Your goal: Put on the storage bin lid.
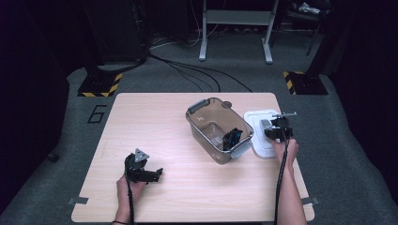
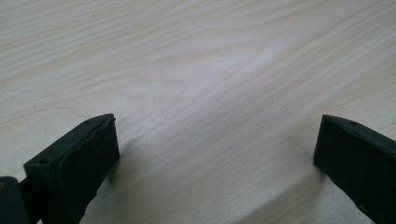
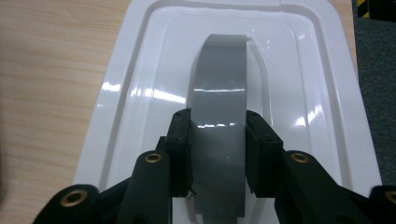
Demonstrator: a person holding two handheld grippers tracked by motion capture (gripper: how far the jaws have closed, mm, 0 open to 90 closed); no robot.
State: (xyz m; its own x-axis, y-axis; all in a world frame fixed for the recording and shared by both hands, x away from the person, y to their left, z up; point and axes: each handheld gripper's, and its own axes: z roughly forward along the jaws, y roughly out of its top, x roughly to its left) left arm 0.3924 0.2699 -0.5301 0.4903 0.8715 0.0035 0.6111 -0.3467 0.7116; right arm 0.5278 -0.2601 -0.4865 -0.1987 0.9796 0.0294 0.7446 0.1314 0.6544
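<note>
Wood-grain table point(image 1: 155, 131), grey carpet point(image 1: 61, 136), dark room, cables point(image 1: 197, 75) behind.

Glossy white plastic lid point(image 3: 299, 84), smooth grey tape roll point(image 3: 218, 116), matt pale wood table point(image 2: 187, 70).

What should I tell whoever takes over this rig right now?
Right gripper: shut on the grey handle of the white lid, which lies flat on the table right of the clear bin.
Left gripper: open, holding nothing, low over bare table at front left.
Done: lid gripped. Bin holds a dark item.
Left, probably: lift the lid and fit it on the bin.
</note>
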